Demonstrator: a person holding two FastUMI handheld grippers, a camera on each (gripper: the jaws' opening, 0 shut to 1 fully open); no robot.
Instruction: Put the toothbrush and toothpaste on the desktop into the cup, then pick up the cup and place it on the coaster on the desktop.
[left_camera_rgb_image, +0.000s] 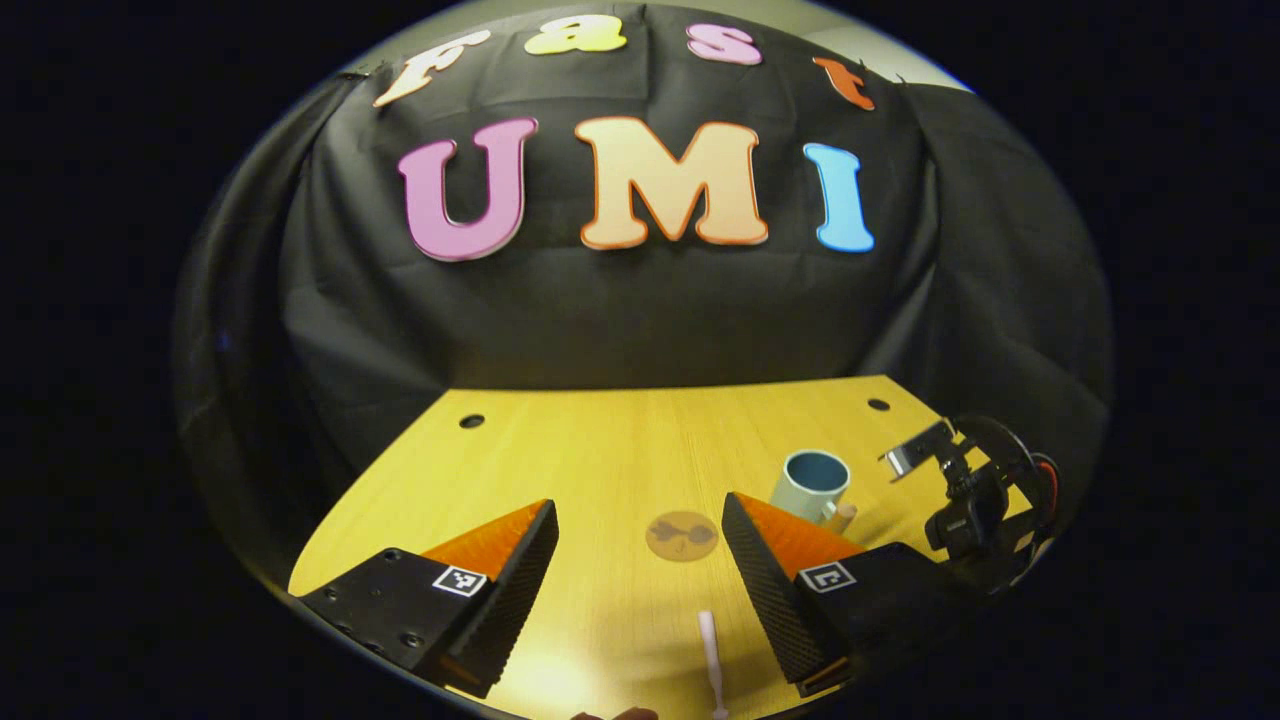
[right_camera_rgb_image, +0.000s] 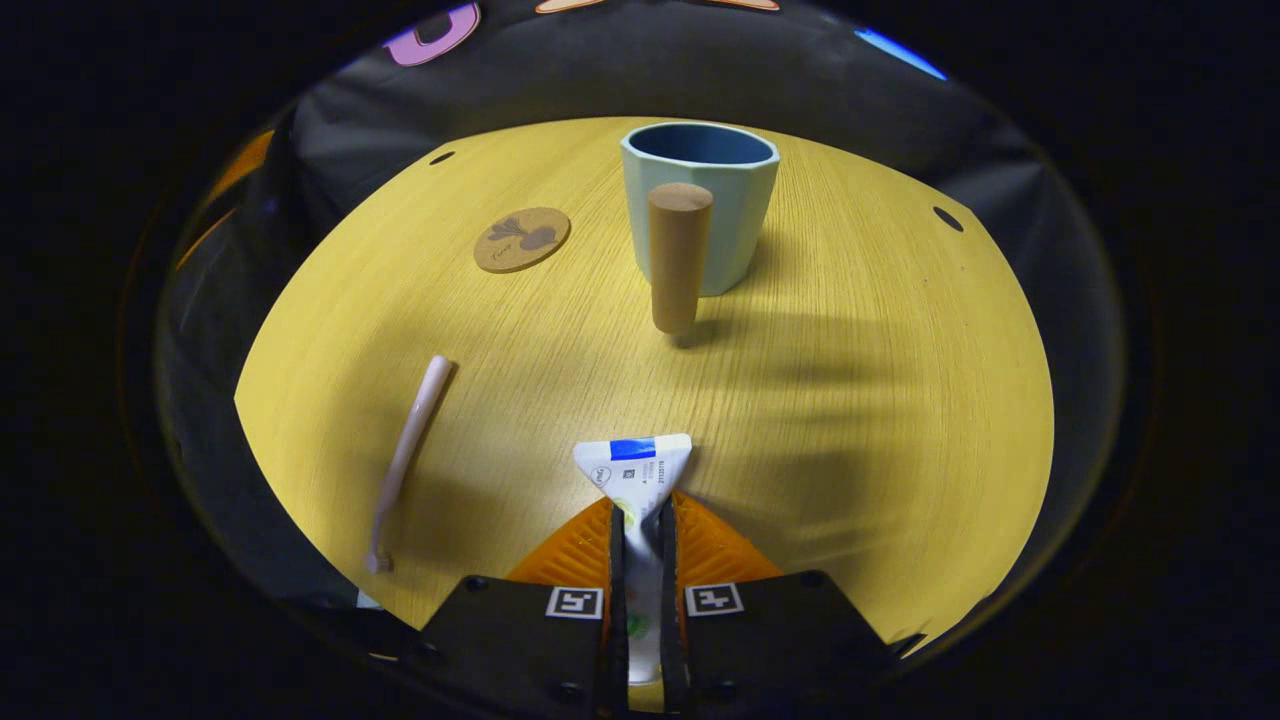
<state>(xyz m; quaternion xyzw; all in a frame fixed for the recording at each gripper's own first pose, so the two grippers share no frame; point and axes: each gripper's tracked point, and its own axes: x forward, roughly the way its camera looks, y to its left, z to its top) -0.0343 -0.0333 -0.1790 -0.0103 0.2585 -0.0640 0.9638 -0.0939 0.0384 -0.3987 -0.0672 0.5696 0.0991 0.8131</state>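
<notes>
Toothpaste (right_camera_rgb_image: 640, 480) pinched in right jaws, lower end hidden; left jaws spread.

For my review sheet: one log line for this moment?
right gripper: shut on toothpaste | left gripper: open | toothbrush: on desk | cup: empty

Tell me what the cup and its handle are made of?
The cup looks like matte glazed ceramic: smooth pale blue-green faceted walls, darker blue inside. Its handle looks like unvarnished wood: a tan, dull, rounded peg. I can't be certain of either.

A yellow wooden desktop (left_camera_rgb_image: 600, 450) stands against the draped black cloth wall (left_camera_rgb_image: 620, 310).
</notes>
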